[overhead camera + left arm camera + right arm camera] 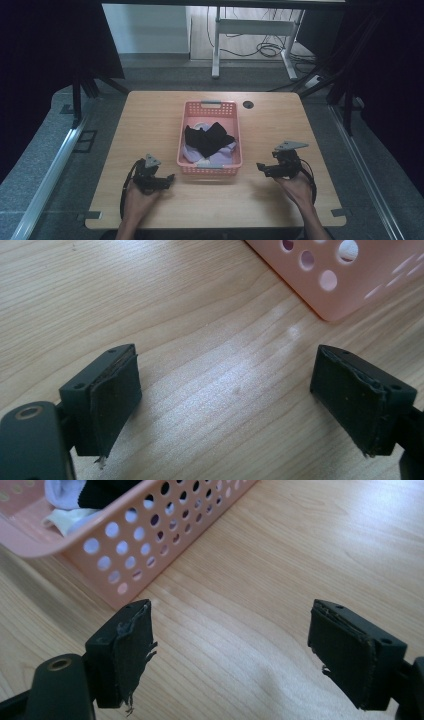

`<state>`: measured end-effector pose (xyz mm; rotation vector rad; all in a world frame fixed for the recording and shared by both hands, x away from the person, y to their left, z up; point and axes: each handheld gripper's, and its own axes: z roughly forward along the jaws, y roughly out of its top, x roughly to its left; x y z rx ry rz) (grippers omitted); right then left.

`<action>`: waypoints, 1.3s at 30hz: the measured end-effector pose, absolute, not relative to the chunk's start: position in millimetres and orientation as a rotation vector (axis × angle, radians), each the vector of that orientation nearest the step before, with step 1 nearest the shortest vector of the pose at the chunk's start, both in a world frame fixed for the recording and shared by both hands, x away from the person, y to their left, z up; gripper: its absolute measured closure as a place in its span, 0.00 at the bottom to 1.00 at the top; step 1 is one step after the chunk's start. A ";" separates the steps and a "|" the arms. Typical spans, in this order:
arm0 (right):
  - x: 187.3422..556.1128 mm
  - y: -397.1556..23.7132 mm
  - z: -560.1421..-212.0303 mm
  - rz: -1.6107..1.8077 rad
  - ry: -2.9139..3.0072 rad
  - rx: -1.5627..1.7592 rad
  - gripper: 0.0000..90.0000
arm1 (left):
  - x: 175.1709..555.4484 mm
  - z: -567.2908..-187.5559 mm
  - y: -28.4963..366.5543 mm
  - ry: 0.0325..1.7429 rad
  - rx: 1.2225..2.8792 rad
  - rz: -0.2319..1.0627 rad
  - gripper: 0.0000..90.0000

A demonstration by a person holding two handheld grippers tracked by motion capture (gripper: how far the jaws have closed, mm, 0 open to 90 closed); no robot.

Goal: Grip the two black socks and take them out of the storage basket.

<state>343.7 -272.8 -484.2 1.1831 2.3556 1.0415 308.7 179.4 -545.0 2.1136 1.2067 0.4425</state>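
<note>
High view: both tools, left tool and right tool, stand apart, empty; soft black cloth at 12 o'clock in basket, pinch a fold.

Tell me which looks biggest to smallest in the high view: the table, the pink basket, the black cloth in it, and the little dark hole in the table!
1. Table
2. Pink basket
3. Black cloth
4. Dark hole, by far the smallest

Black cloth hides most pale laundry in the basket.
</note>
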 end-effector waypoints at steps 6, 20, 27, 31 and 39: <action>347.7 -268.0 -477.4 1.053 2.363 1.168 0.20 | 308.7 -545.0 179.4 1.207 2.114 0.443 0.14; 359.1 -255.2 -455.6 1.082 2.378 1.137 0.20 | 308.7 -544.7 179.8 1.205 2.120 0.442 0.14; 369.0 -243.4 -437.3 1.104 2.386 1.092 0.20 | 308.8 -544.6 180.0 1.203 2.124 0.441 0.14; 374.8 -233.0 -432.4 1.124 2.399 1.077 0.20 | 308.8 -544.7 180.0 1.201 2.123 0.444 0.14; 384.4 -214.8 -429.1 1.132 2.429 1.047 0.20 | 309.1 -544.6 180.3 1.196 2.127 0.445 0.14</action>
